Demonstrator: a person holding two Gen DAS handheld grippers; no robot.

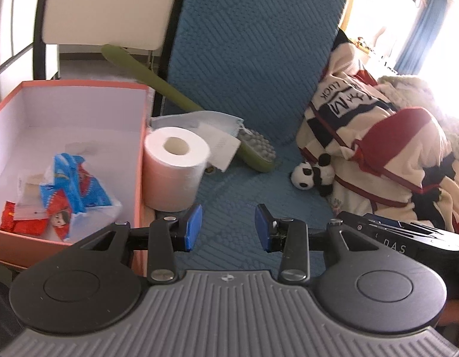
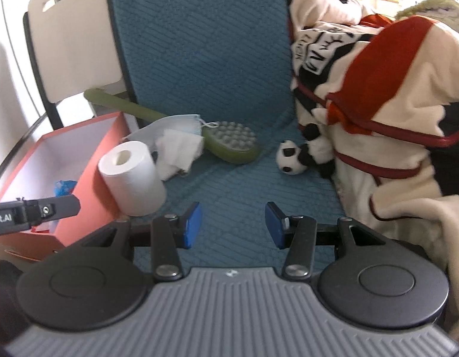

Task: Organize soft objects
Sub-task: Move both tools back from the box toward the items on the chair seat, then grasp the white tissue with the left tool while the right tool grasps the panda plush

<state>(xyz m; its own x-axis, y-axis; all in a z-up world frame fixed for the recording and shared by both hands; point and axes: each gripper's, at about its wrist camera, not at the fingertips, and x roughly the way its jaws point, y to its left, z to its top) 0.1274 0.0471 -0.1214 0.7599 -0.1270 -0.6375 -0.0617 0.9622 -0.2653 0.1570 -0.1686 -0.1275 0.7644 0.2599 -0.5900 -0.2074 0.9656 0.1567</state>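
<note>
A small panda plush [image 1: 312, 175] [image 2: 300, 157] lies on the blue ribbed seat cushion [image 1: 247, 178] [image 2: 238, 190], against a bundled red, white and black blanket [image 1: 387, 154] [image 2: 378, 113]. A white toilet roll [image 1: 175, 169] [image 2: 131, 175] stands beside an orange box [image 1: 141, 160] [image 2: 92, 166]. Behind it lie crumpled white tissue [image 1: 222, 147] [image 2: 177, 151] and a light blue cloth [image 1: 211, 120] [image 2: 172, 122]. My left gripper [image 1: 228, 227] hovers open over the cushion, nothing between its blue pads. My right gripper [image 2: 233, 224] is open too and holds nothing.
The orange box holds blue and red wrappers [image 1: 71, 190]. A green long-handled massage brush [image 1: 256, 148] [image 2: 232, 142] leans across the seat back. A white chair back [image 1: 110, 9] [image 2: 71, 32] stands behind the box. The other gripper's black body shows at each view's edge [image 1: 407, 238] [image 2: 33, 211].
</note>
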